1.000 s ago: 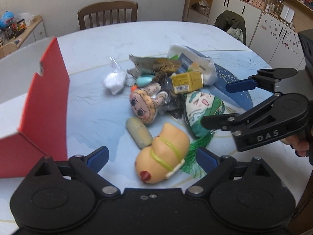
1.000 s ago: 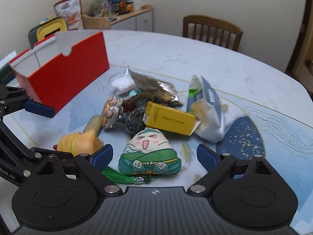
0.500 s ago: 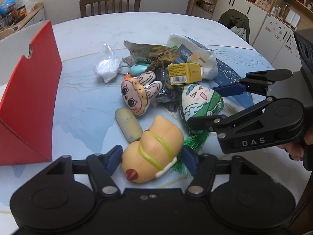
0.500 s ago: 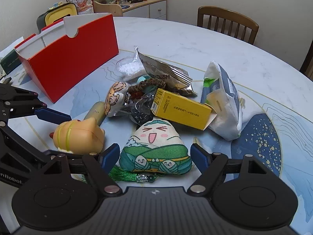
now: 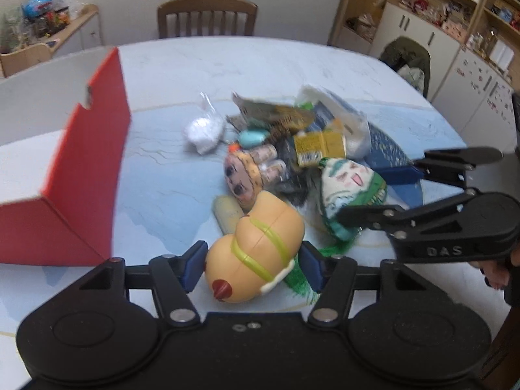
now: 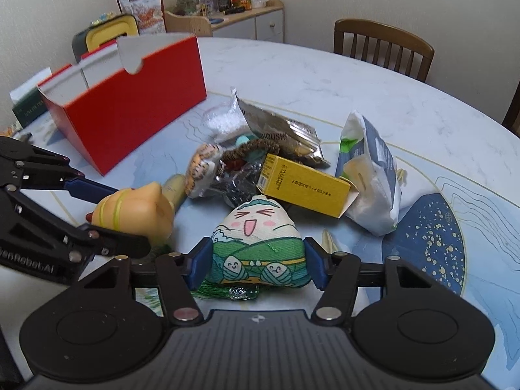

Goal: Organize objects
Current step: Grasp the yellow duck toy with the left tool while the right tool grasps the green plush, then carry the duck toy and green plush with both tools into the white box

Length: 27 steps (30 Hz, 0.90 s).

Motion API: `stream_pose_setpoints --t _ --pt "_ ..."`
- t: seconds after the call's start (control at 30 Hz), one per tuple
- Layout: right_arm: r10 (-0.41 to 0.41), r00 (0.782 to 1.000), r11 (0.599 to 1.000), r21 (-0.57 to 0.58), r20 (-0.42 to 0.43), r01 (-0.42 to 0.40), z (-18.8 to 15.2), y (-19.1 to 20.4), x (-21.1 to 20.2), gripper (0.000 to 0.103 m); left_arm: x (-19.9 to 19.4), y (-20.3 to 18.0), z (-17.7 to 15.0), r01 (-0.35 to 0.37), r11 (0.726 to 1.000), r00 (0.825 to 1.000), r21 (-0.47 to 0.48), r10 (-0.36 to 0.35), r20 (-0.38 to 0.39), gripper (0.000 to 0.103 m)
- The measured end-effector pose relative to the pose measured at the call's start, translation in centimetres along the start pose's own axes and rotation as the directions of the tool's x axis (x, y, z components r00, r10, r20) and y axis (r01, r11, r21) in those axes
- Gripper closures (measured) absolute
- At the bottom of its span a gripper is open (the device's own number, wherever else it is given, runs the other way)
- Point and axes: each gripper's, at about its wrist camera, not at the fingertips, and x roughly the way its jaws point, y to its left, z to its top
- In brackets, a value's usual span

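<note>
So the open red cardboard box (image 6: 130, 110) on the pale marble-look surface (image 6: 325, 74) looks empty, with the whole pile beside it left to sort. Both jaws just closed in: left gripper (image 5: 252, 265) pinching the tan squishy toy with yellow bands (image 5: 256, 250), right gripper (image 6: 256, 265) squeezing the green-and-white cartoon plush pouch (image 6: 256, 243).

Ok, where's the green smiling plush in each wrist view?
Left wrist: green smiling plush at centre right, at the right gripper.
Right wrist: plush at bottom centre, between the right gripper's blue pads.
Shared landmark: yellow box just behind it.
</note>
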Motion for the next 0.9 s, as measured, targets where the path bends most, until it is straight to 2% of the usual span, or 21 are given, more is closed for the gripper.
stream_pose_setpoints --t 0.33,0.5,0.7,0.9 --pt "0.067 0.994 0.997 0.026 0.081 -0.069 2.4 0.0 -4.3 0.044 -4.7 2.2 2.9 -0.081 0.993 0.993 -0.081 0.087 0.078 0.043" --pt "0.086 0.989 0.996 0.014 0.121 -0.088 4.3 0.6 -6.4 0.044 -7.0 3.8 4.1 -0.102 0.986 0.990 -0.134 0.114 0.086 0.043" --pt "0.083 0.986 0.997 -0.011 0.144 -0.082 6.7 1.7 -7.9 0.044 -8.6 6.2 5.1 -0.114 0.978 0.988 -0.173 0.130 0.084 0.043" --pt "0.017 0.984 0.998 -0.065 0.175 -0.005 9.2 2.9 -7.9 0.044 -9.7 9.3 6.1 -0.130 0.978 0.984 -0.166 0.148 0.103 0.043"
